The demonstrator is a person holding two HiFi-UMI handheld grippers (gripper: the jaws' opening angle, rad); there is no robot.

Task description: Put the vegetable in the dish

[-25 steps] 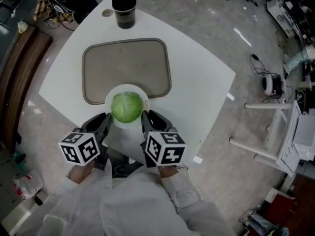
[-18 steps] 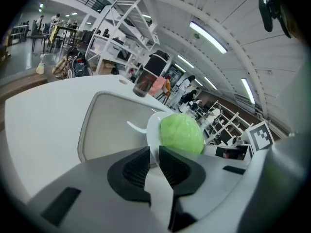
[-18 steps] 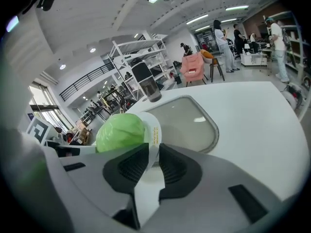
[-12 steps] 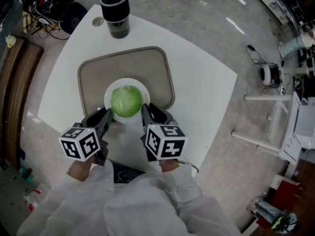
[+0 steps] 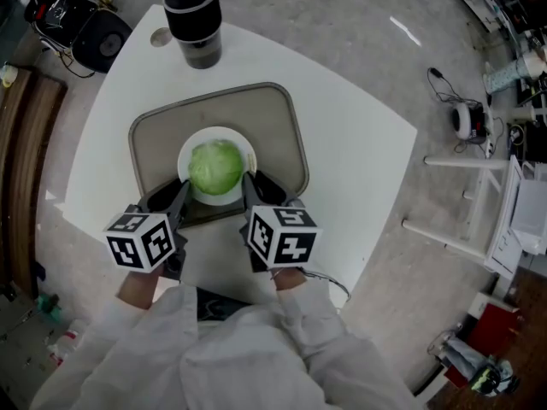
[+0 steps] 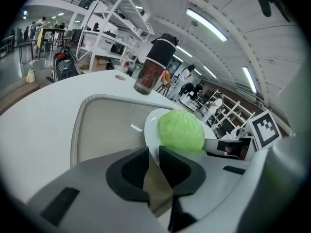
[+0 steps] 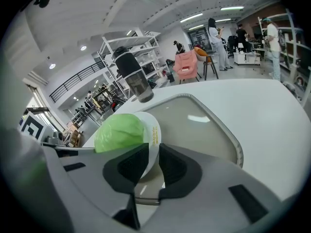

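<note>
Cabbage (image 5: 214,167) already on the plate (image 5: 214,132), plate pinched from both sides
Left gripper (image 5: 181,196) clamps the left rim, right gripper (image 5: 249,186) the right rim; plate hangs between them over the near half of the tray (image 5: 273,135).

The left grey two-jaw gripper (image 5: 181,203) pinches the near-left rim of the round white dish (image 5: 219,131), its jaws closed on the thin edge. The right grey two-jaw gripper (image 5: 247,193) clamps the dish's near-right rim the same way (both slant forward and downward). The white-sleeved forearms (image 5: 312,319) run back from the dish, side by side.
</note>
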